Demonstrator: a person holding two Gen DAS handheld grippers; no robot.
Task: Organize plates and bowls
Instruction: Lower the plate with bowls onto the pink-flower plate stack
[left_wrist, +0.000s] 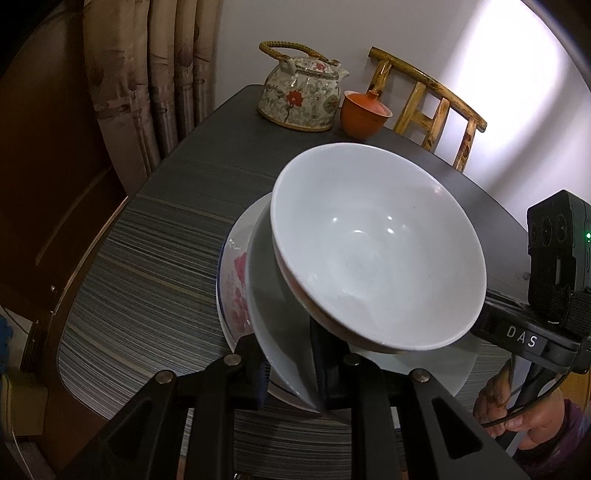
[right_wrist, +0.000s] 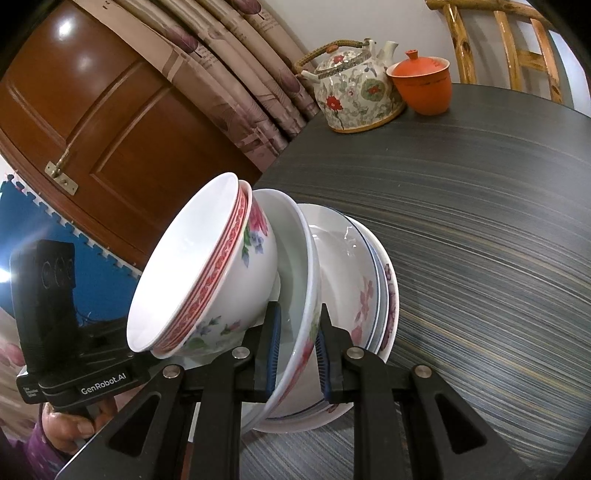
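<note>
Left wrist cam first: the left gripper (left_wrist: 286, 373) has its fingers either side of the near rim of a deep white plate (left_wrist: 280, 354), one finger outside the rim and one inside the well, so it looks clamped on that plate. Sitting in the plate is a big white bowl (left_wrist: 376, 251), empty and tipped toward the camera. Under the white plate there's another plate with a pink flower print and a blue rim line (left_wrist: 236, 280), peeking out on the left. The whole stack is over the dark striped table (left_wrist: 147, 295). At the far edge of the table stand a floral teapot (left_wrist: 299, 99) with a woven handle and, just beside it, an orange lidded cup (left_wrist: 364, 112). A bamboo chair (left_wrist: 436, 107) is behind the table. The other gripper's body comes in from the right, but its fingers are hidden under the bowl.

Right wrist cam: the right gripper (right_wrist: 295, 354) is pinching the rim of the same deep plate (right_wrist: 299, 280), blue pads on both sides. The bowl (right_wrist: 207, 273) shows a red band and flowers on its outside here, nested in that plate. Behind it are two more flowered plates (right_wrist: 373, 295), all tilted together. Teapot (right_wrist: 354, 92) and orange cup (right_wrist: 423, 85) sit at the far side of the table (right_wrist: 480, 240).
</note>
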